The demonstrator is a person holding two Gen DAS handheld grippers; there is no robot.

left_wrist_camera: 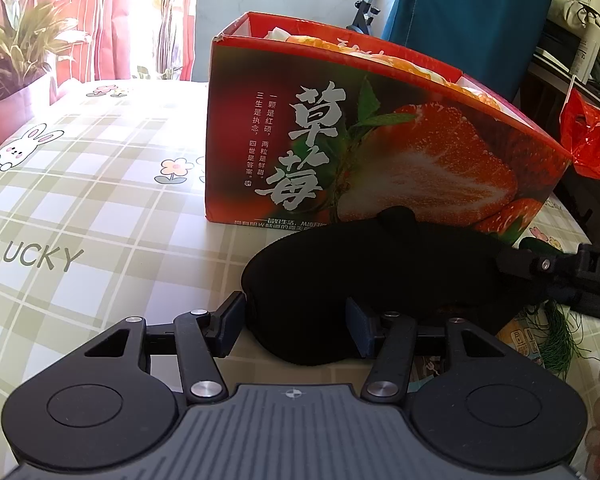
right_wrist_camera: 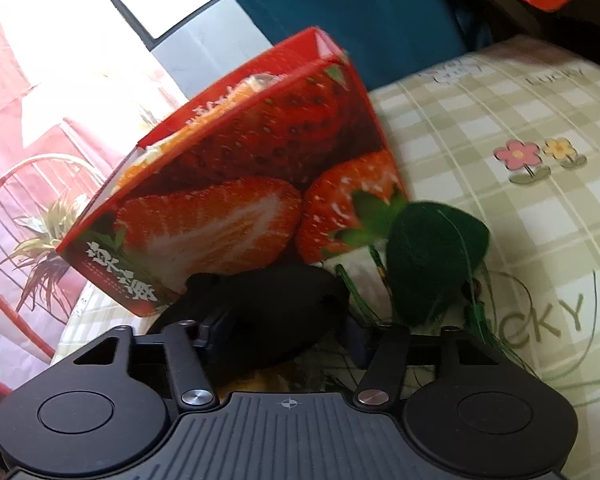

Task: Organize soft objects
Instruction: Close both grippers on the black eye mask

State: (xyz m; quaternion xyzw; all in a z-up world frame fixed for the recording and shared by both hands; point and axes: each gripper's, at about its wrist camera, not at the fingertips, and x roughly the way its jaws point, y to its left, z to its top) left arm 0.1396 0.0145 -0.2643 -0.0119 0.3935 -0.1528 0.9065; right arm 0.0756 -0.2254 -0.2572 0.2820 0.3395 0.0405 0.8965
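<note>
Black padded fabric eye mask (left_wrist_camera: 380, 280) lies mid-frame between the half-open left gripper (left_wrist_camera: 296, 330) pads, pressed on both sides. Right gripper (right_wrist_camera: 288, 334) grips its other end, below the red strawberry-printed cardboard box (left_wrist_camera: 360, 140).

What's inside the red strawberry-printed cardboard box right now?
Inside the red strawberry-printed cardboard box, only orange-and-white soft items peek above the rim; what they are and anything lower is hidden by the walls. The black padded eye mask lies outside, in front.
</note>
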